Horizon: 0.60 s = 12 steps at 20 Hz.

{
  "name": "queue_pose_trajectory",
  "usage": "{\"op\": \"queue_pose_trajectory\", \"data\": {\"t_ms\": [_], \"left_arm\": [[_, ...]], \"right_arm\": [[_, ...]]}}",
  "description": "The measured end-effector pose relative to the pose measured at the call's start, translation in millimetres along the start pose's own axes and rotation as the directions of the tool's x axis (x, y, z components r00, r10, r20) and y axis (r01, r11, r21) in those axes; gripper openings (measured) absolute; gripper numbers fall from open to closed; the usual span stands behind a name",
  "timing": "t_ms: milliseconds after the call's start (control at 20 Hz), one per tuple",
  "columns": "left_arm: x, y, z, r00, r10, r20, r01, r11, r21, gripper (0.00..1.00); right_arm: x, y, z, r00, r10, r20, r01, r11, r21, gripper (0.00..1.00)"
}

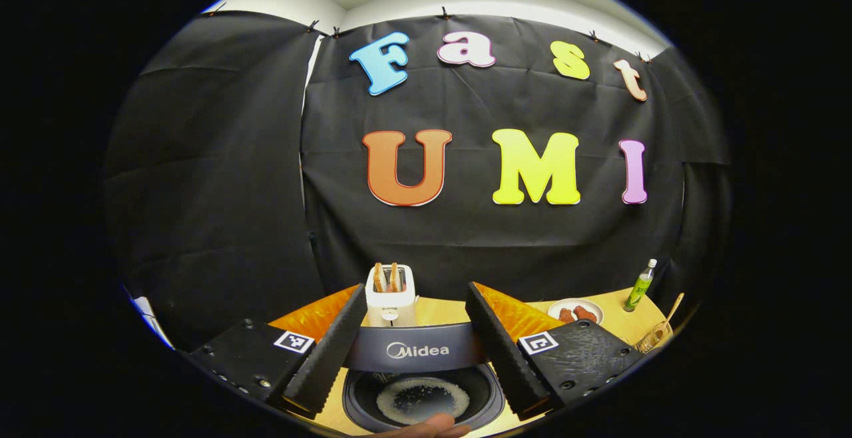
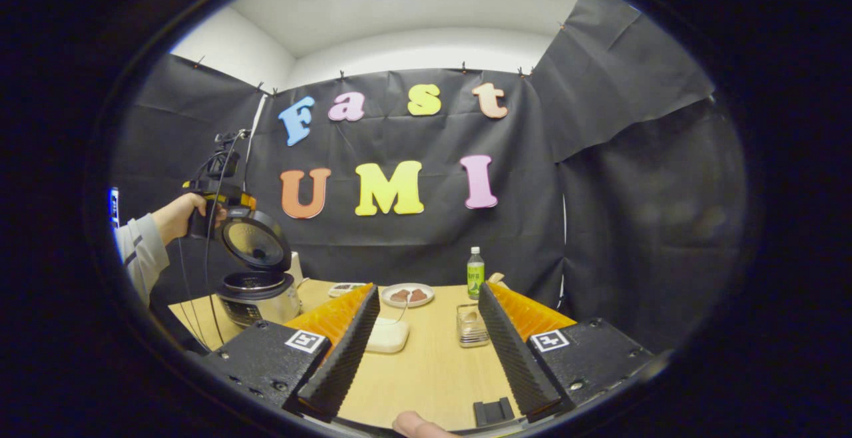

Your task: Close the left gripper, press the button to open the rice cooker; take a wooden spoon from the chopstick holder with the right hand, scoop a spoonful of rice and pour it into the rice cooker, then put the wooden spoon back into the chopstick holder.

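Rice cooker at the table's left, lid already up: the button step looks done. Left gripper hovers above its pot, jaws wide, empty. Right gripper likewise spread and empty; the spoon, seemingly in the far-right chopstick holder, awaits fetching, scooping and return.

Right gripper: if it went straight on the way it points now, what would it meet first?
Probably the clear glass holder standing between the open right gripper's fingers, with the white block just left of the line; depth is uncertain.
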State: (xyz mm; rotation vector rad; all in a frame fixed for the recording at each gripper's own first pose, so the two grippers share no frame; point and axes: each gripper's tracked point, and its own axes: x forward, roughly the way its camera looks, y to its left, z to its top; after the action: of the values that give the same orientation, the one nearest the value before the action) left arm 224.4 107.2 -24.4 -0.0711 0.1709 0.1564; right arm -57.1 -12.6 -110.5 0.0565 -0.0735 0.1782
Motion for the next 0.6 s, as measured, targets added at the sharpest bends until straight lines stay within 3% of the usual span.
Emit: {"op": "queue_pose_trajectory", "data": {"t_ms": [100, 150, 200, 300, 400, 450, 500, 600], "left_arm": [[-8, -4, -19, 1.000, -0.022, -0.017, 0.022, 1.000, -0.002, 0.96], [-12, -3, -28, 0.999, -0.027, -0.032, 0.027, 1.000, -0.011, 0.86], [-16, -2, -37, 0.999, -0.025, -0.041, 0.024, 1.000, -0.013, 0.96], [-24, 0, -51, 0.999, -0.021, -0.036, 0.021, 0.999, -0.025, 1.00], [-31, -3, -68, 0.999, -0.040, -0.033, 0.040, 0.999, -0.019, 0.98], [-33, -2, -80, 0.998, -0.042, -0.051, 0.041, 0.999, -0.027, 0.92], [-33, 1, -94, 0.997, -0.038, -0.073, 0.036, 0.999, -0.030, 0.98], [-36, 6, -119, 0.993, -0.032, -0.115, 0.028, 0.999, -0.033, 0.98]], "right_arm": [[-3, -1, 1, 1.000, -0.016, -0.005, 0.016, 1.000, 0.004, 0.97], [-4, -4, 3, 1.000, -0.027, -0.001, 0.027, 1.000, 0.009, 0.97], [-4, -5, 4, 0.999, -0.036, -0.003, 0.036, 0.999, 0.013, 0.97], [-5, -8, 3, 0.999, -0.051, -0.006, 0.051, 0.998, 0.029, 0.97], [-6, -6, 3, 0.999, -0.046, -0.016, 0.047, 0.997, 0.054, 0.97], [-6, -3, 2, 0.999, -0.040, -0.022, 0.041, 0.997, 0.065, 0.97], [-7, -1, 2, 0.999, -0.038, -0.026, 0.039, 0.997, 0.068, 0.97], [-6, 0, 4, 0.999, -0.042, -0.026, 0.044, 0.997, 0.065, 0.97]]}}
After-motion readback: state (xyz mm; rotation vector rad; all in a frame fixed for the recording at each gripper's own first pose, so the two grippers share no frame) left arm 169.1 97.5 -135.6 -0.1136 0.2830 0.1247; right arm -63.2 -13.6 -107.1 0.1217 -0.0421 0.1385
